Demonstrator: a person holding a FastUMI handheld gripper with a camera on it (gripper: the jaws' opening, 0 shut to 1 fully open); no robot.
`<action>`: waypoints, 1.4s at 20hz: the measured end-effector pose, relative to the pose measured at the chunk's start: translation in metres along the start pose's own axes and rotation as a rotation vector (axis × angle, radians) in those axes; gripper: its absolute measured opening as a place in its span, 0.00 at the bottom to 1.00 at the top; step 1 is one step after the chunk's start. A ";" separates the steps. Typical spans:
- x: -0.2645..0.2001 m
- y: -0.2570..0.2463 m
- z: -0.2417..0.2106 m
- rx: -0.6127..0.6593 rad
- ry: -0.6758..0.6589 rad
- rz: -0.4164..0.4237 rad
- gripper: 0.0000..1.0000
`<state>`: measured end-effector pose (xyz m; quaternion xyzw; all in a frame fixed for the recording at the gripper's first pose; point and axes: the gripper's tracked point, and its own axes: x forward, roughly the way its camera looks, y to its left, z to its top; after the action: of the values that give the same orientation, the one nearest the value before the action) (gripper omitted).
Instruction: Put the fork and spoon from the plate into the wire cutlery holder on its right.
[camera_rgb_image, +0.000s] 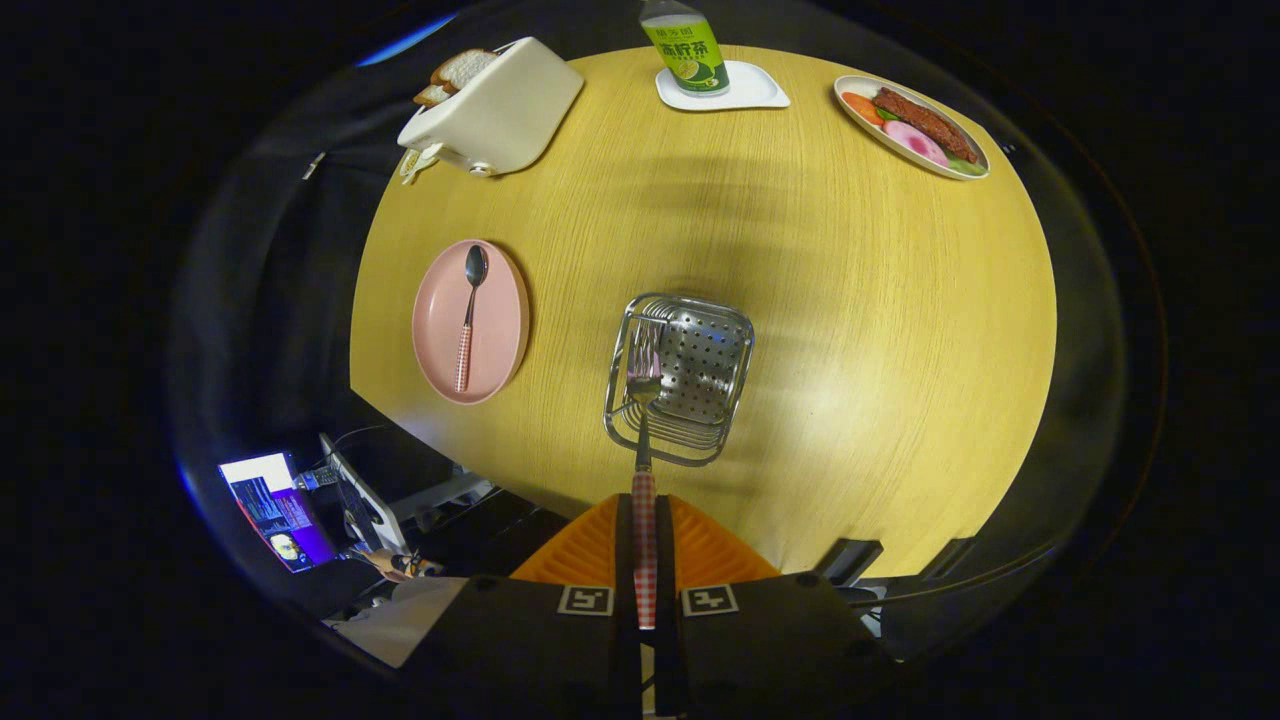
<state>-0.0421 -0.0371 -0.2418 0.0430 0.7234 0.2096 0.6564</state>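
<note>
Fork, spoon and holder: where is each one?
fork (641, 385), gripper view, its tines over the holder
spoon (475, 266), gripper view, its bowl
holder (735, 330), gripper view, its wire rim

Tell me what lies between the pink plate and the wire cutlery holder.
Bare wooden table in the gripper view: nothing lies between the pink plate and the wire cutlery holder. The gripper holds the fork over the holder.

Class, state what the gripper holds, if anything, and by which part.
The gripper is shut on the checked-handled metal fork, holding its red-and-white handle, tines over the wire cutlery holder.
</note>
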 end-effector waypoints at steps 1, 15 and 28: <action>-0.003 -0.002 0.001 0.008 -0.005 0.000 0.10; 0.019 -0.019 0.013 0.019 0.135 -0.086 0.10; -0.010 0.001 0.052 0.064 -0.160 -0.033 0.99</action>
<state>0.0090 -0.0263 -0.2349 0.0688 0.6755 0.1714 0.7138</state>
